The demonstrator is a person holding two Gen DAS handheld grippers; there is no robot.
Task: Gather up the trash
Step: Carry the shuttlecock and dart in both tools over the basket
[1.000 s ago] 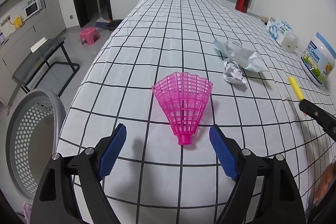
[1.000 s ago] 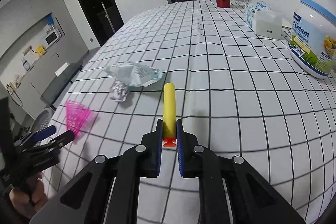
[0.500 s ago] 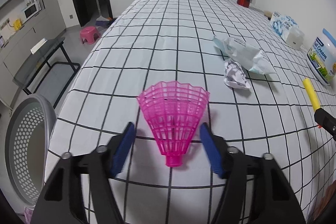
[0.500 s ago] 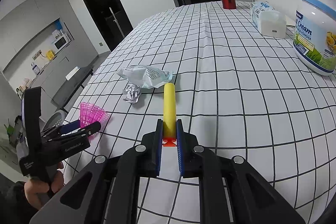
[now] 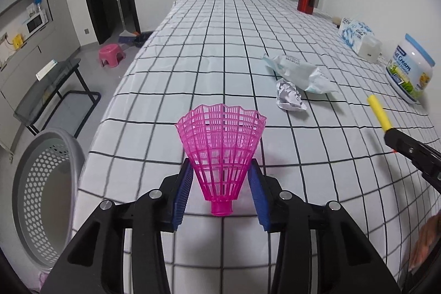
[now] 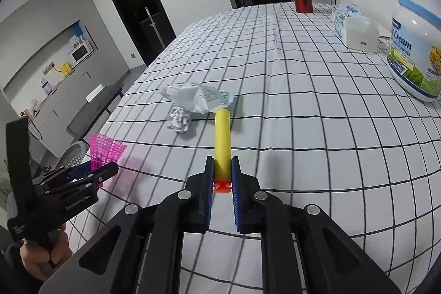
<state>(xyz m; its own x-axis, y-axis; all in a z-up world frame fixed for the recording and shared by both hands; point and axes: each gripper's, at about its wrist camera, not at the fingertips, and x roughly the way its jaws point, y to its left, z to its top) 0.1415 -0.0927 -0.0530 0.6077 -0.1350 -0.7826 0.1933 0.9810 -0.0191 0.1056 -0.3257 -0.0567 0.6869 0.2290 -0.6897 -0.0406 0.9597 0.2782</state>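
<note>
The left gripper pinches the pink plastic shuttlecock near the table's near-left edge, the right gripper clamps a yellow foam dart, and the springy mesh may squirt free if squeezed unevenly.

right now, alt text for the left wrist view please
The left claw grips a pink plastic mesh shuttlecock skirt over a black-gridded white tablecloth. Crumpled paper trash lies beyond it, and a grey perforated basket stands at left.
</note>
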